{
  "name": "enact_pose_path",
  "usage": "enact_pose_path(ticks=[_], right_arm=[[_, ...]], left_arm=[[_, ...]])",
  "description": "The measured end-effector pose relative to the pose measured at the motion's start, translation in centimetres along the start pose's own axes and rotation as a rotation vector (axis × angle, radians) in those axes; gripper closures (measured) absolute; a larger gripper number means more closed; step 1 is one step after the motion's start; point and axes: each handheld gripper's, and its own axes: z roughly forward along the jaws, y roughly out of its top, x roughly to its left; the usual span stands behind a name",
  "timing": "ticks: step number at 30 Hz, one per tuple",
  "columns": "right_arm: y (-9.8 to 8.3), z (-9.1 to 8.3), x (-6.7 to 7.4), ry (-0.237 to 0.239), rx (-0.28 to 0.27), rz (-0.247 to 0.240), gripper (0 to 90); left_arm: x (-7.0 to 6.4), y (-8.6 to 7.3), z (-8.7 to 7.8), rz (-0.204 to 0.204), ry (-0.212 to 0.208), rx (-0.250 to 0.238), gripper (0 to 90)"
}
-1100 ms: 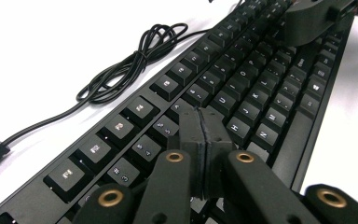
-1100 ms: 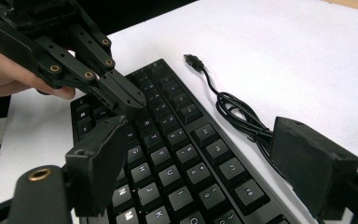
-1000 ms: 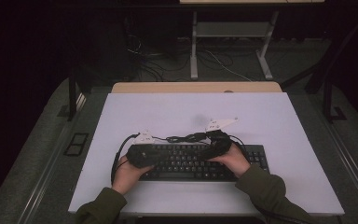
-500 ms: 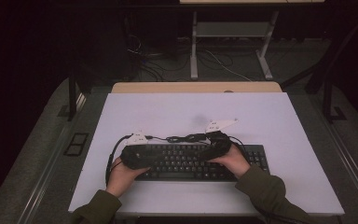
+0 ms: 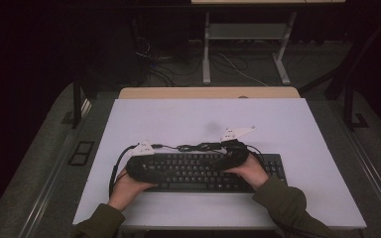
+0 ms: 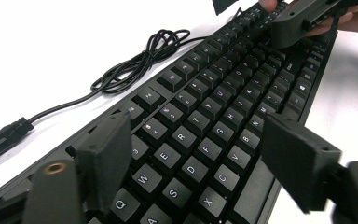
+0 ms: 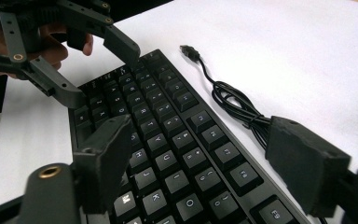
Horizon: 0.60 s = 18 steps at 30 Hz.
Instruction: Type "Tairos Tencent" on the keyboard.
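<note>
A black keyboard (image 5: 198, 171) lies near the front of the white table (image 5: 278, 124). Its black cable (image 5: 198, 147) is bundled behind it. My left gripper (image 5: 154, 171) hovers over the keyboard's left end and my right gripper (image 5: 221, 163) over its middle, pointing at each other. In the left gripper view my left gripper (image 6: 203, 158) has just been opening; its jaws stand wide above the letter keys (image 6: 200, 135), gripping nothing. In the right gripper view my right gripper (image 7: 205, 158) has just closed slightly. It is still wide above the keys (image 7: 168, 140), with nothing pressed.
The coiled cable (image 7: 235, 105) and its USB plug (image 7: 189, 50) lie on the table just behind the keyboard. A tan desk edge (image 5: 208, 92) borders the table's far side. Beyond it stand a dark floor with wires and a metal frame (image 5: 243, 34).
My left hand and its gripper have slid a little to the left along the keyboard. The right hand has stayed put.
</note>
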Motion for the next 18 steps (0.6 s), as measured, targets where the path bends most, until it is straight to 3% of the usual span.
enact_pose_path(ticks=[11, 18], right_arm=[[-0.25, -0.02, -0.04, 0.011, 0.033, -0.003, 38.1], [-0.36, -0.26, -0.12, 0.014, 0.043, -0.007, 55.7]], left_arm=[[0.13, -0.13, 0.32, 0.000, 0.018, -0.001, 8.2], [0.21, -0.11, 0.29, -0.009, 0.028, -0.011, 1.7]])
